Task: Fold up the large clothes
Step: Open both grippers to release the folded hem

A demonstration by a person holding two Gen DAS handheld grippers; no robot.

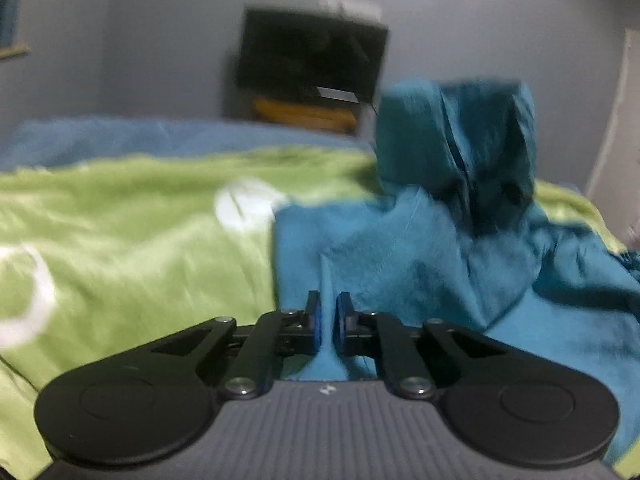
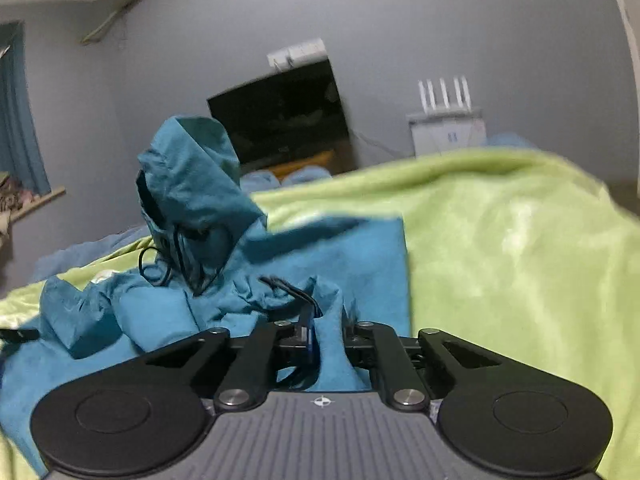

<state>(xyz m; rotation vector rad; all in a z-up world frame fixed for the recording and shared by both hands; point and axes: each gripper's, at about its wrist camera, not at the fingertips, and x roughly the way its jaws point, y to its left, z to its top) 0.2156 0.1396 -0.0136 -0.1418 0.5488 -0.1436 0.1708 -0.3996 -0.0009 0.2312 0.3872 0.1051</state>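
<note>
Step in hand: grabbing the hem for the next fold. Both grippers sit low at the near edge of the hoodie (image 2: 332, 252), which lies on the green blanket (image 2: 520, 248) over the bed.

Left gripper (image 1: 327, 322): jaws narrow, nearly together. Teal cloth shows in the slit between the pads and runs on past the tips. Looks pinched, but that view is blurred, so treat it as likely, not certain.

Right gripper (image 2: 326, 332): jaws narrow, clamped on a ridge of hoodie cloth that bunches up between them. A black drawcord (image 2: 288, 286) loops just beyond the tips at 12 o'clock.

Hoodie layout, right view:
- hood (image 2: 188, 176) stands upright at 11 o'clock, well beyond the jaws
- a crumpled sleeve (image 2: 76, 316) at 9 o'clock
- a flat panel with a straight edge at 1 o'clock, blanket bare beyond it

In the left view the hood (image 1: 456, 136) sits at 1 o'clock, and the bare blanket (image 1: 132, 216) fills 9 to 11 o'clock.

Progress: early, I'd say. The body is only partly flattened; hood and sleeve are loose.

Next move calls for:
1. Both pinches holding as the hands rise together, edge kept taut between the 2 grippers.
2. Carrying the hem toward 12 o'clock, over the body.
3. Getting the hood down first, or the fold lands on a lump.

Risk: the drawcord snags in the right jaws.
</note>
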